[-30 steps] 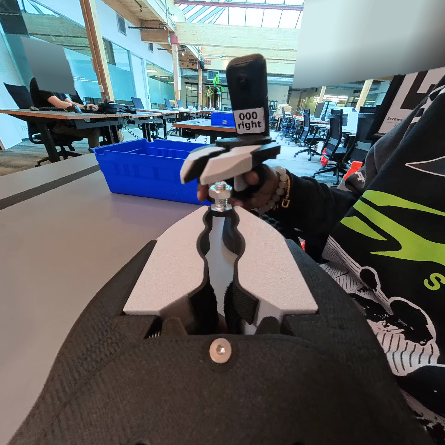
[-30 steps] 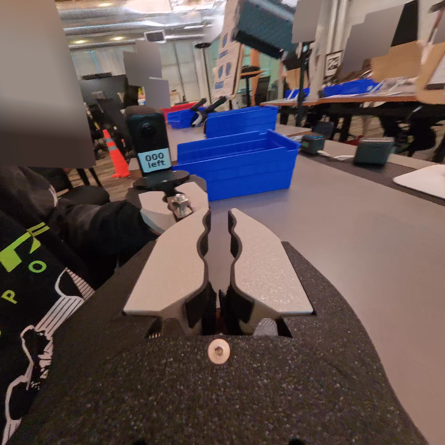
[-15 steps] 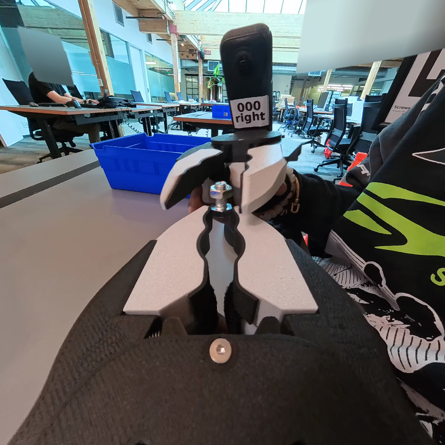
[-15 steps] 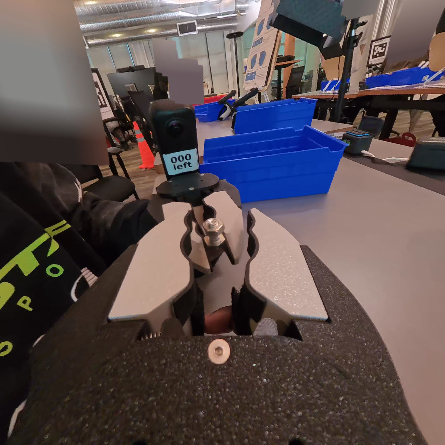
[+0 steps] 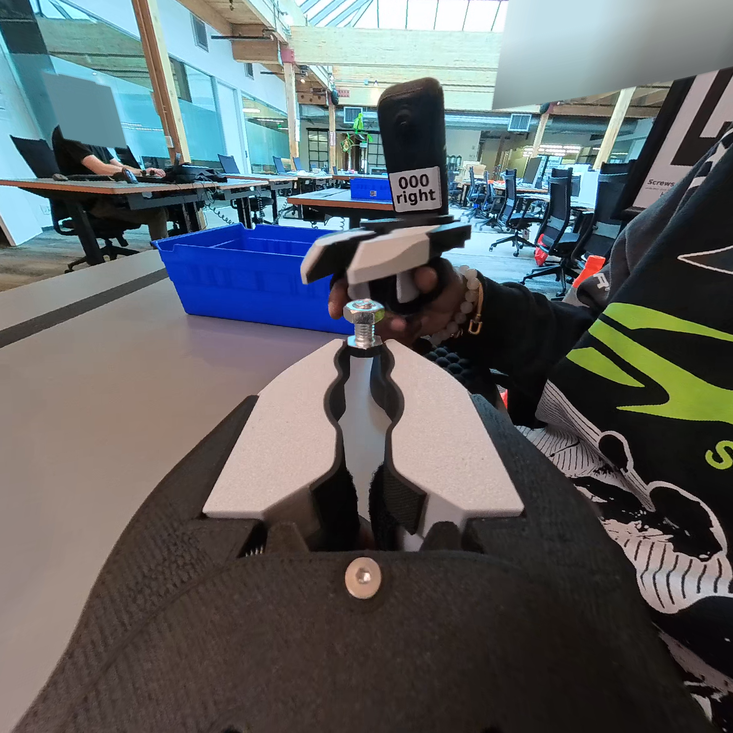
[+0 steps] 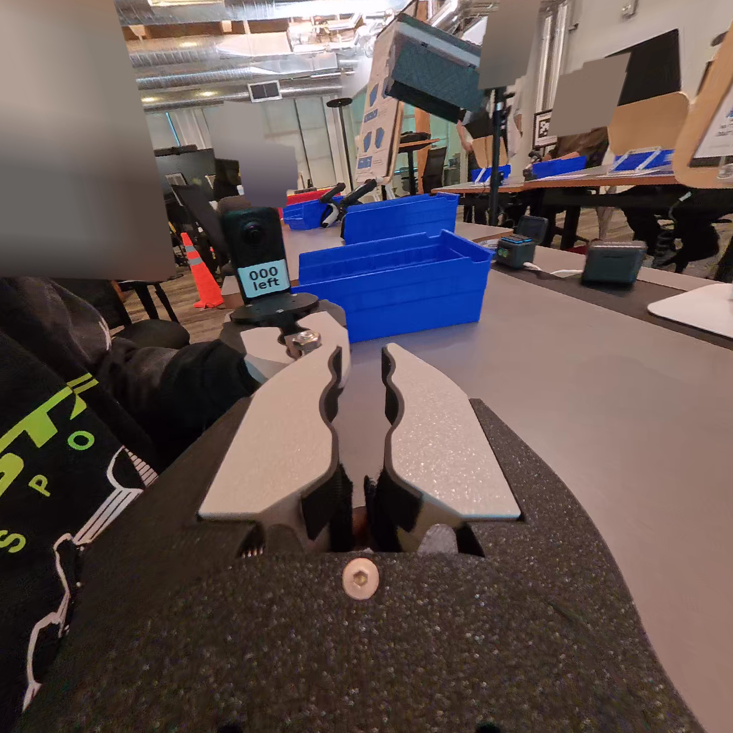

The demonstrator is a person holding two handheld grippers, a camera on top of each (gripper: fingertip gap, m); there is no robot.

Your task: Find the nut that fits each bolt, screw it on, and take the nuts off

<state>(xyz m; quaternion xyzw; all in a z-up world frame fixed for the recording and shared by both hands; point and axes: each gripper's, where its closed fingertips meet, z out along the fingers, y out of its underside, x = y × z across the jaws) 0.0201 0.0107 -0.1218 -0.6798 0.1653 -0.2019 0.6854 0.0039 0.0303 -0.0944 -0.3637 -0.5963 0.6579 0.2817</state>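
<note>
My left gripper (image 5: 364, 346) is shut on the hex head of a silver bolt (image 5: 364, 335), which stands upright out of its fingertips. A silver nut (image 5: 363, 312) sits near the top of the bolt's thread. My right gripper (image 5: 331, 273) hangs just above and behind the nut, held in a person's hand, and does not touch it. In the right wrist view, my right gripper (image 6: 363, 353) is open, with only grey table (image 6: 555, 396) between its pads. The bolt and nut (image 6: 303, 343) lie to the left of its left fingertip (image 6: 333, 357), in the left gripper (image 6: 295, 351).
A blue bin (image 5: 254, 269) stands on the table behind the grippers; it also shows in the right wrist view (image 6: 396, 293). A second blue bin (image 6: 396, 214), dark small cases (image 6: 613, 263) and a white base (image 6: 694, 309) lie farther off. The person's black sleeve (image 5: 515, 317) is at the right. Less than 4 cm separates the two grippers' tips.
Half a second ago my right gripper stood wide open around the nut. It has since drawn away from it, and its jaws have narrowed on nothing. My left gripper keeps holding the bolt.
</note>
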